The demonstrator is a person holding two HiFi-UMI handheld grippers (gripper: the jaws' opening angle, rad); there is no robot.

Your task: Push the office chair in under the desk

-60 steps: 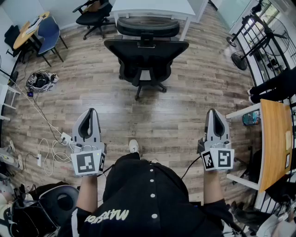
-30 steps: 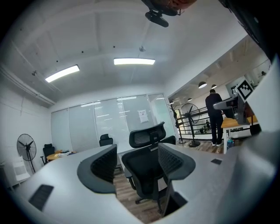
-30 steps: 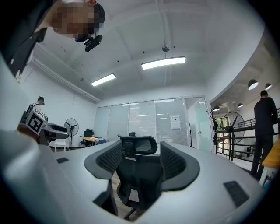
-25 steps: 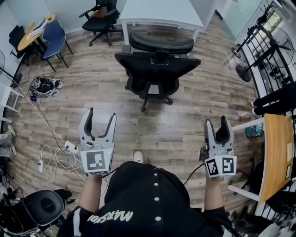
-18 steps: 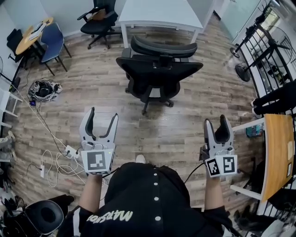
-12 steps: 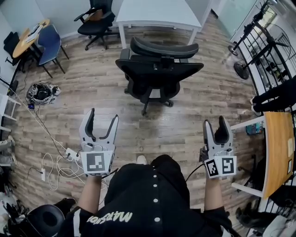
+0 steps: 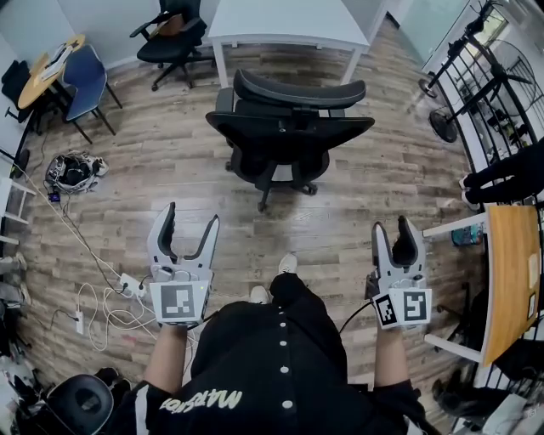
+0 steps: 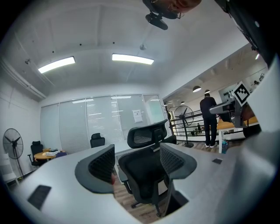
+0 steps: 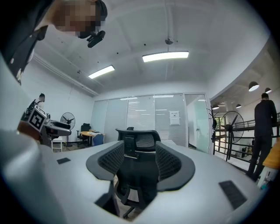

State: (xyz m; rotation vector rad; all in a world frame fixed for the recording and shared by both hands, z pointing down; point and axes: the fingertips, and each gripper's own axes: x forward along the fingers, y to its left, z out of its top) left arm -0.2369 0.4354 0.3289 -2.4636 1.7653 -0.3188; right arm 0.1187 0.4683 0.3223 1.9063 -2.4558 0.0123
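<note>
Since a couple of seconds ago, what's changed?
The person has stepped closer to the chair. The left tool opened wide; the right tool has just been closing on nothing. The chair stays untouched, out from the desk.

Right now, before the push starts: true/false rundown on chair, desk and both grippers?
1. The chair has its back toward the person. True.
2. The chair is pushed in under the desk. False: it stands on the floor in front of the desk.
3. The left gripper grips the chair back. False: its jaws are apart and empty, short of the chair.
4. The right gripper holds nothing. True: its jaws have just been closing a little, but nothing is between them.
5. Cables lie on the floor at the left of the head view. True.
</note>
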